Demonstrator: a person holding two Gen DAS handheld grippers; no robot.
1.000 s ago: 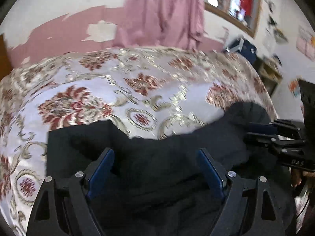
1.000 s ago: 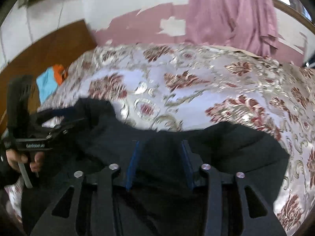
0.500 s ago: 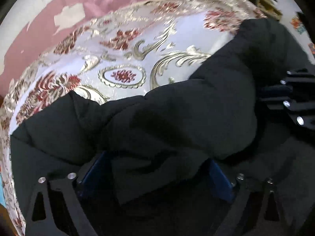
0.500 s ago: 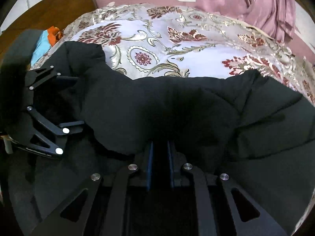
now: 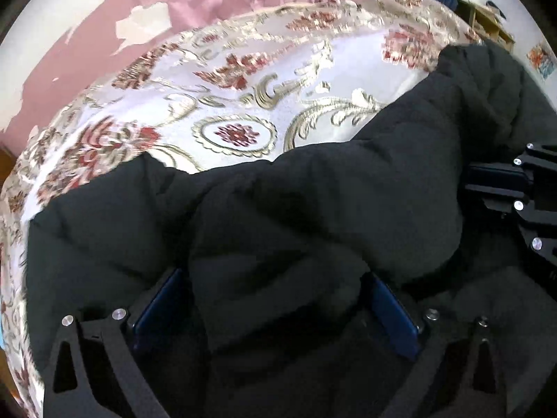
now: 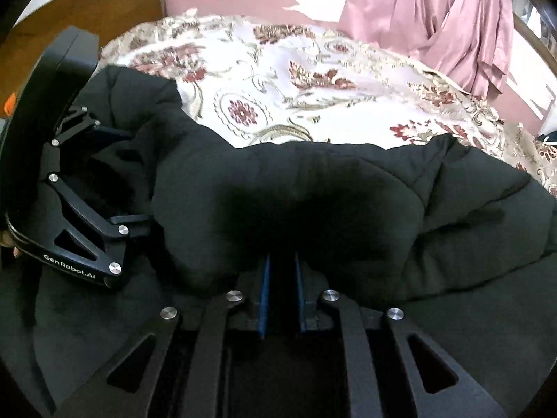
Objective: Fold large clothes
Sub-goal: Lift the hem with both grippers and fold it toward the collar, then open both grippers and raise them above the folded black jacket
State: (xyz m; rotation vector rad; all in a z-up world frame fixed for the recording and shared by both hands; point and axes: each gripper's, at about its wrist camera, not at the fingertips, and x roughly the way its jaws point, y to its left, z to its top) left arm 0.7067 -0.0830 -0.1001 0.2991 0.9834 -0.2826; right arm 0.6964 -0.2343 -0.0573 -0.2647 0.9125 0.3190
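While angled down, both grippers (left gripper point(image 5: 275, 299), right gripper point(image 6: 281, 278)) meet jacket point(image 5: 313, 216).

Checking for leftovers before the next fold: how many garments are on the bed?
1: a black padded coat lying across the near side of the floral bedspread. Anything under it is hidden.

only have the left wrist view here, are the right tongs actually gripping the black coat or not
Observer: Yes. The right tongs have just been closing, and their blue pads stand almost together, pinching a fold of the black coat.
Operator: whats at the beds left end, i can barely see it
Observer: A brown wooden panel stands there, just past the floral bedspread.
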